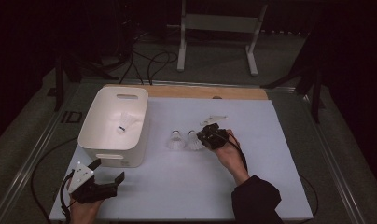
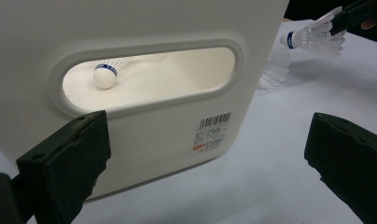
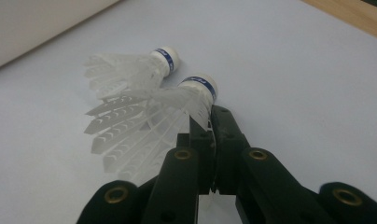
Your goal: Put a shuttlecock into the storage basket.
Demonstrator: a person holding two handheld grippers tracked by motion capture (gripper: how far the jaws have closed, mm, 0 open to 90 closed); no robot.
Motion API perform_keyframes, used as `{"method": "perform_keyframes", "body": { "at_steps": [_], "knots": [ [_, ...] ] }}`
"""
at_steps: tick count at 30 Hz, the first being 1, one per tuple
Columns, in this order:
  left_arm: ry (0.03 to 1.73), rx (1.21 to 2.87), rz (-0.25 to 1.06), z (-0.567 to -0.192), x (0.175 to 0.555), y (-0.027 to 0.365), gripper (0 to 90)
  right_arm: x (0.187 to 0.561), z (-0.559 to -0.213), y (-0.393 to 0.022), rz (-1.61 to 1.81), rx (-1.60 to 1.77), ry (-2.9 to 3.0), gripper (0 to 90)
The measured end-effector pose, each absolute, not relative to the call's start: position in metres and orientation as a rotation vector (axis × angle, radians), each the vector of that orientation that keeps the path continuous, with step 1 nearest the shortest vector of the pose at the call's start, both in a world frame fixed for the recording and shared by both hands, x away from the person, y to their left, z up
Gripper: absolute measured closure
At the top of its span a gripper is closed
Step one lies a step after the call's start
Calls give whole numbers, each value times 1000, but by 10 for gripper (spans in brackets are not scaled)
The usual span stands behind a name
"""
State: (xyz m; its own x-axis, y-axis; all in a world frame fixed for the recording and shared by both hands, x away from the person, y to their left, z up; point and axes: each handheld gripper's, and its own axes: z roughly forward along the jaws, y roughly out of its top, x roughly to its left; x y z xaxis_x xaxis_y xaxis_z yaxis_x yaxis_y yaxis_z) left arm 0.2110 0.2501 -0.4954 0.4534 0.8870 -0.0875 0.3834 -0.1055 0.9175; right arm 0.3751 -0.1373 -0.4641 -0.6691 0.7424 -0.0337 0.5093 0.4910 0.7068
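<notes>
Looking down from the high view, the right gripper (image 1: pixel 206 136) is seen pinched on a shuttlecock (image 1: pixel 194 140) well right of the white bin (image 1: pixel 98 142), while the left gripper (image 1: pixel 104 171) is held spread just before that bin. From the left gripper view, the shuttlecock (image 2: pixel 312 37) is seen lifted beyond the bin's corner, and in the right gripper view its feather skirt (image 3: pixel 130 130) is clamped edgewise, cork pointing away, a second shuttlecock (image 3: pixel 130 72) lying just beside.

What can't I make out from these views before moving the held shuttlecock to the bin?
- Bin label, left gripper view: print too small to read.
- Second shuttlecock, left gripper view: cork hidden behind the bin wall.
- Held shuttlecock, right gripper view: skirt blurred; right gripper covers the pinched feathers.
</notes>
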Motion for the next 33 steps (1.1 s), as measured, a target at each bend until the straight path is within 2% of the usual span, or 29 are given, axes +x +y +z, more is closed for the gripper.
{"method": "perform_keyframes", "body": {
  "at_steps": [33],
  "knots": [
    [1106,1694,624,-495,211,250,10,368,-437,-129,1077,1046,2397,884]
  ]
}}
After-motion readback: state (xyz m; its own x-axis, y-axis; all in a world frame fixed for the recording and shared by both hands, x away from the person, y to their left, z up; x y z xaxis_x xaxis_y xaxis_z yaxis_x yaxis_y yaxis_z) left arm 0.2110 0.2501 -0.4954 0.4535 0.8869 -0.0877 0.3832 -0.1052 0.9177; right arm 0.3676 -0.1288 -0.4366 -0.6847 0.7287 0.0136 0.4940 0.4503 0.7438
